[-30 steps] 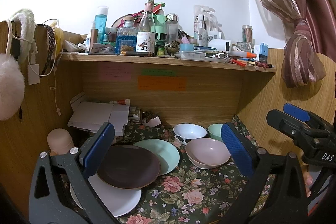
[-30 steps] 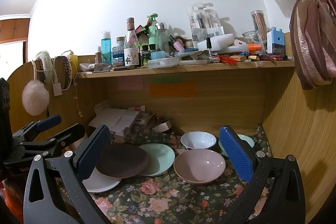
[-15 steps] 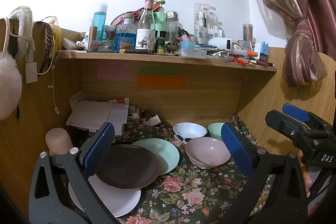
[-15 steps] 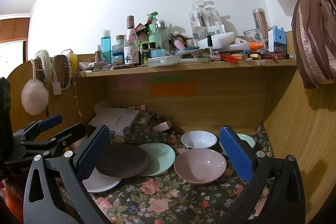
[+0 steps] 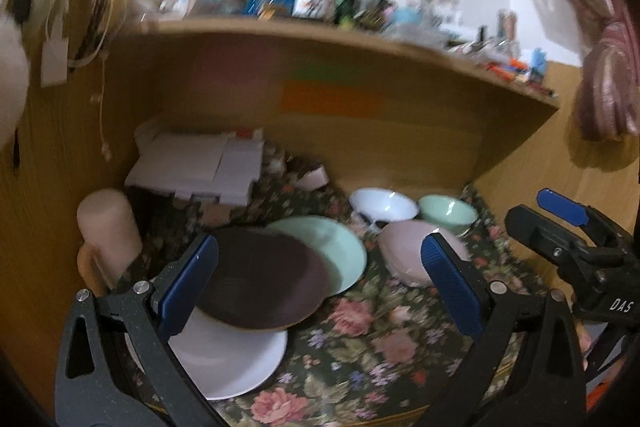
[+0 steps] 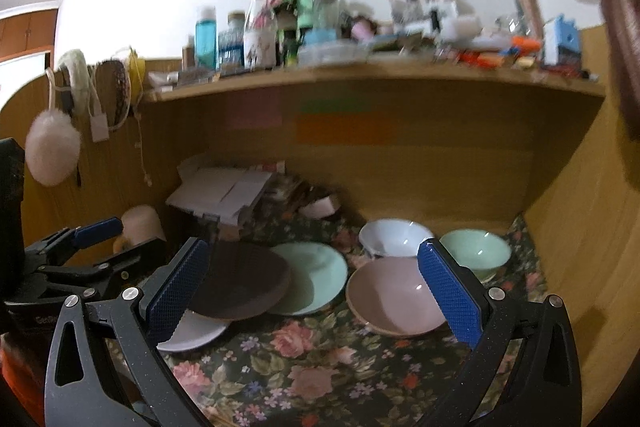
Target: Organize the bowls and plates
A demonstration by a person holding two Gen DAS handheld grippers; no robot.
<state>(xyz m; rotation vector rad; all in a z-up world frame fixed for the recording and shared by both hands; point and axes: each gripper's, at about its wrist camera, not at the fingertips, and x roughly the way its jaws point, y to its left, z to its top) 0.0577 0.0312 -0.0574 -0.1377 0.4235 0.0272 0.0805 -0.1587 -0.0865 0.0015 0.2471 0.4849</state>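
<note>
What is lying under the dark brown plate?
The dark brown plate overlaps a white plate at its near side and a green plate beside it. Anything under its centre is hidden.

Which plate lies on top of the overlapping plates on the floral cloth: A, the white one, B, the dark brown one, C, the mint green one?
B: the dark brown plate overlaps the edges of both the white plate and the mint green plate.

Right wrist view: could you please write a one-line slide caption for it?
Open right gripper hovers over floral cloth before three overlapping plates and three bowls.
</note>
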